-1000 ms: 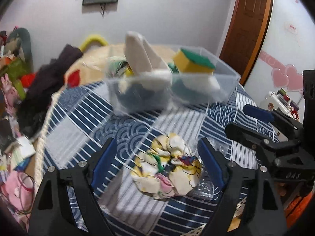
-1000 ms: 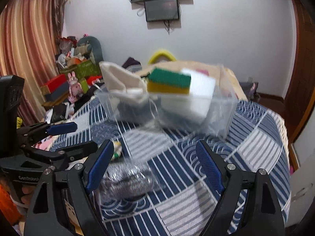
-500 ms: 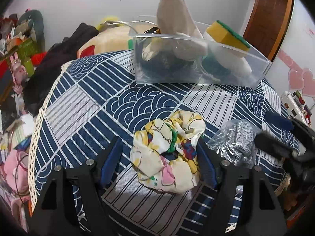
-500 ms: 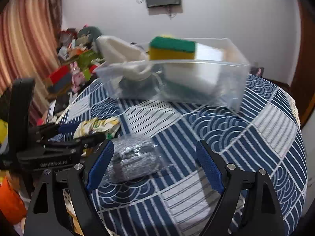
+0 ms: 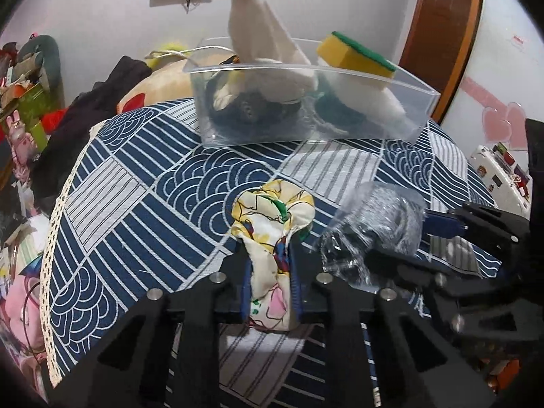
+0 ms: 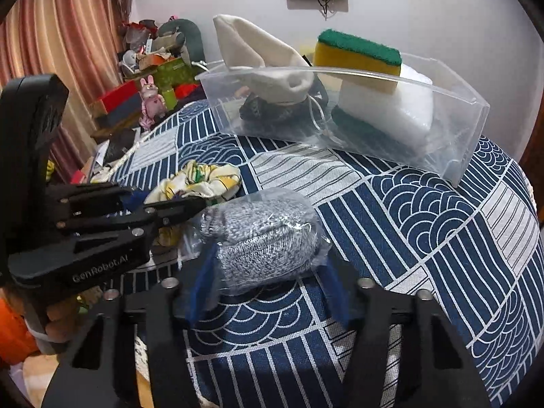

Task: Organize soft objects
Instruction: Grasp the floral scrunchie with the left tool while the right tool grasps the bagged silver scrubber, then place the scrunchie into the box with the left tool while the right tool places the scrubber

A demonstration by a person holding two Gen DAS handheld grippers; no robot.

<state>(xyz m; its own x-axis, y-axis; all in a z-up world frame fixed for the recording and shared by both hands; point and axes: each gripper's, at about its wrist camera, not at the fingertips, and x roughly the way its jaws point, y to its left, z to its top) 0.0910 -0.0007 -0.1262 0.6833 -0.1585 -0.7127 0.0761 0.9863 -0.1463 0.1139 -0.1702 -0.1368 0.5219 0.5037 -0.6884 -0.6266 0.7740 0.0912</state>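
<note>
A: Where does the clear plastic bin [image 5: 401, 115] lie from the tools?

B: Straight ahead of both, at the counter's [image 6: 442, 238] far edge, long side facing them. The left tool [image 5: 268, 282] is pinched tight on the yellow printed fabric scrunchie [image 5: 272, 224].

A: The right?

B: The right tool [image 6: 268, 292] has narrowed around the bagged grey knit bundle [image 6: 265, 238]; whether it grips, I cannot tell.

I see the floral scrunchie [image 5: 272, 217] bunched and squeezed narrow near the tabletop's front edge; just beside it lies the bagged grey knit bundle [image 6: 265, 241]; the clear bin [image 6: 452, 115] toward the far edge holds sponges and cloth.
</note>
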